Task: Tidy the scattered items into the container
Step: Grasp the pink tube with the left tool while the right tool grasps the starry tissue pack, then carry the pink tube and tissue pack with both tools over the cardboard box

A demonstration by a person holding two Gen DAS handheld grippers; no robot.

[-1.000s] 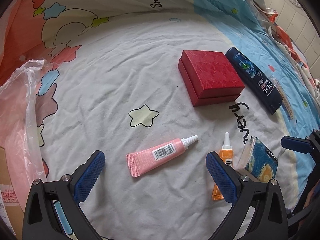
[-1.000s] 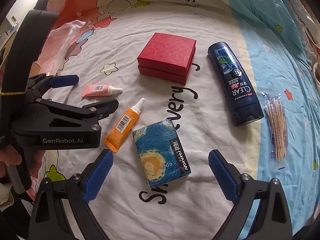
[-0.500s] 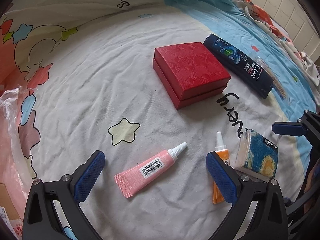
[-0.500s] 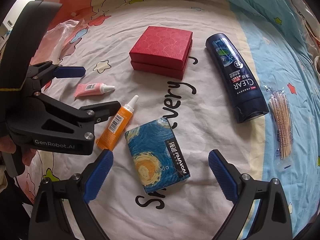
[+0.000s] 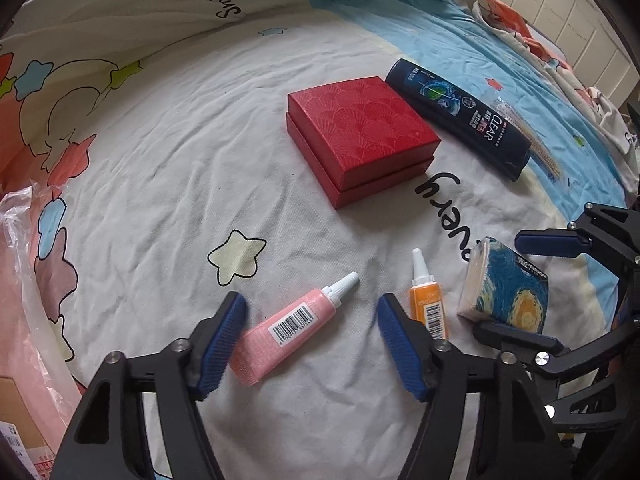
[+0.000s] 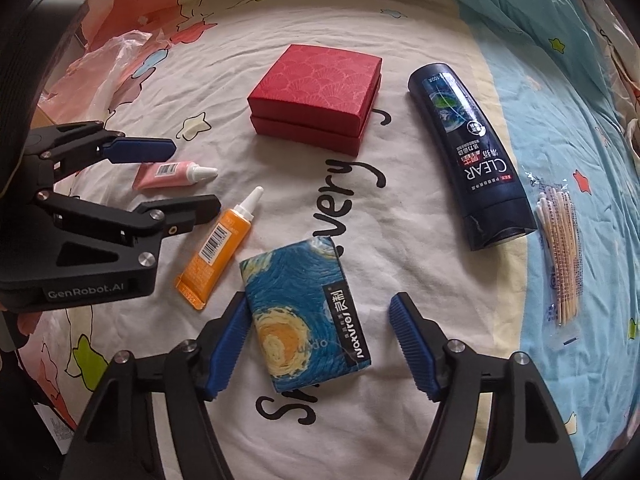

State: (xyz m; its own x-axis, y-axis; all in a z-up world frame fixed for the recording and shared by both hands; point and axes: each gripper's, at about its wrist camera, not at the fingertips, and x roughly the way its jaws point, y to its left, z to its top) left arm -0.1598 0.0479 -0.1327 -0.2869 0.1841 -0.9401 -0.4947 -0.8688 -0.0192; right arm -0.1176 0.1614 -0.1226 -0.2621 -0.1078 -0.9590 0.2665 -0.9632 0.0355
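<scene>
A pink tube (image 5: 292, 326) lies on the bedsheet between the jaws of my left gripper (image 5: 312, 344), which are closing; the pads are not pressing it from both sides. A blue swirl-print tissue pack (image 6: 308, 316) lies between the closing jaws of my right gripper (image 6: 320, 346); the left pad is at its edge, the right pad stands apart. An orange tube (image 6: 218, 248) rests between the two items. Behind them sit a closed red box (image 6: 316, 88) and a dark blue shampoo bottle (image 6: 468, 152). The left gripper (image 6: 180, 178) also shows straddling the pink tube (image 6: 172, 172).
A clear packet of cotton swabs (image 6: 560, 248) lies right of the bottle. A crumpled plastic bag (image 5: 24, 280) and a cardboard box (image 5: 16, 420) sit at the bed's left edge. Rumpled bedding (image 5: 540, 40) rises at the far right.
Both pairs of jaws have narrowed from wide open, the left around the pink tube, the right around the tissue pack. The left view has rolled slightly; the items lie where they were.
</scene>
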